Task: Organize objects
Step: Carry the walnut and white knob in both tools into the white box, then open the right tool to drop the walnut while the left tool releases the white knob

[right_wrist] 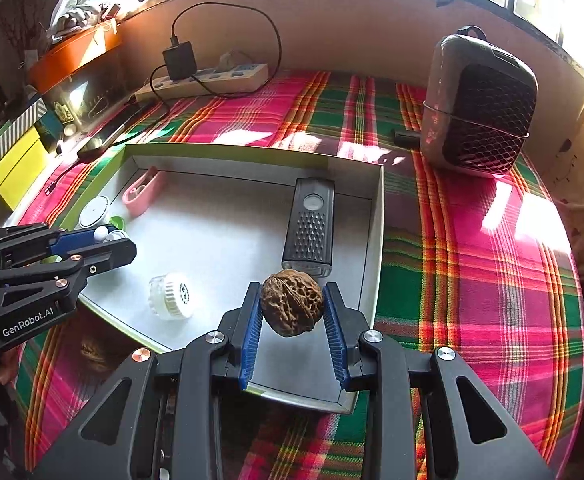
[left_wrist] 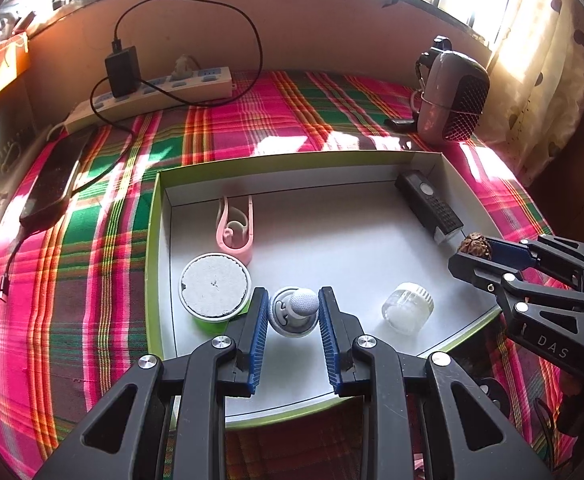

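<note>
Four things already lie in the shallow tray [right_wrist: 374, 216] (clip, lidded tub, remote, small jar), while the left gripper [left_wrist: 293, 312] pinches a grey cap near its front-left corner and the right gripper [right_wrist: 292, 310] pinches a walnut [right_wrist: 292, 306] over its front-right corner, both seemingly unreleased.

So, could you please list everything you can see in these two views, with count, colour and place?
Box lid: one, white inside, green rim, on the plaid cloth.
Walnut: one, brown, gripped in the right claw over the lid's near right corner.
Small capped piece: one, grey-white, between the left claw's pads.
Round tub: one, green with white top, lid's left side.
Pink clip: one, behind the tub.
Black device: one, along the lid's right wall.
Clear jar: one, lying in the lid.
Speaker: one, grey-black, far right.
Power strip: one, white, black charger plugged in.
Phone: one, black, left.
Left claw; right claw: black, blue pads.
</note>
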Available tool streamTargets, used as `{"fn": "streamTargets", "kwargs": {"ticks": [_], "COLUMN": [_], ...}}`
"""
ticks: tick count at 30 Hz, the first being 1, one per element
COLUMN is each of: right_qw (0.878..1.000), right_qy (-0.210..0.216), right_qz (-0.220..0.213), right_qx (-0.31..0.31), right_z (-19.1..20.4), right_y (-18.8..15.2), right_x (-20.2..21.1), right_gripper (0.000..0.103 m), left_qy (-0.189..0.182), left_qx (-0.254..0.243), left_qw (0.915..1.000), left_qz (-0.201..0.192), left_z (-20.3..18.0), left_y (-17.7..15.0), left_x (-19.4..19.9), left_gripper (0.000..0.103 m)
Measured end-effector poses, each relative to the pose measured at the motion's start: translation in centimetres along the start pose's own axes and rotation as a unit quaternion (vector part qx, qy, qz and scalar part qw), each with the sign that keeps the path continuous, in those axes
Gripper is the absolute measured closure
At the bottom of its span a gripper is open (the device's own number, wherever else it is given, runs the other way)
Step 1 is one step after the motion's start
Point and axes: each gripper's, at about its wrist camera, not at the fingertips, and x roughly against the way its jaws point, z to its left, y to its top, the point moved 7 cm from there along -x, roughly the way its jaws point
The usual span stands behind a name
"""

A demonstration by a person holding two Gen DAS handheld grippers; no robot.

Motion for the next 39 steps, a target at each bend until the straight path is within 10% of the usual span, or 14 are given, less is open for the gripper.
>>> {"fn": "streamTargets", "kwargs": {"ticks": [39], "right_qw": [0.998], "right_qy": [-0.021], "right_qz": [0.036], "right_qx": [0.040], "right_z": [1.0], "right_y": [0.0], "right_x": [-1.3], "right_gripper": [0.072], "left_qy": [0.010], "left_qx": [-0.011], "left_qw": [0.9998], "left_qz": [0.009], "left_z": [-0.3], "left_y": [-0.3], "left_x": [-0.6], "left_gripper": [0.079]}}
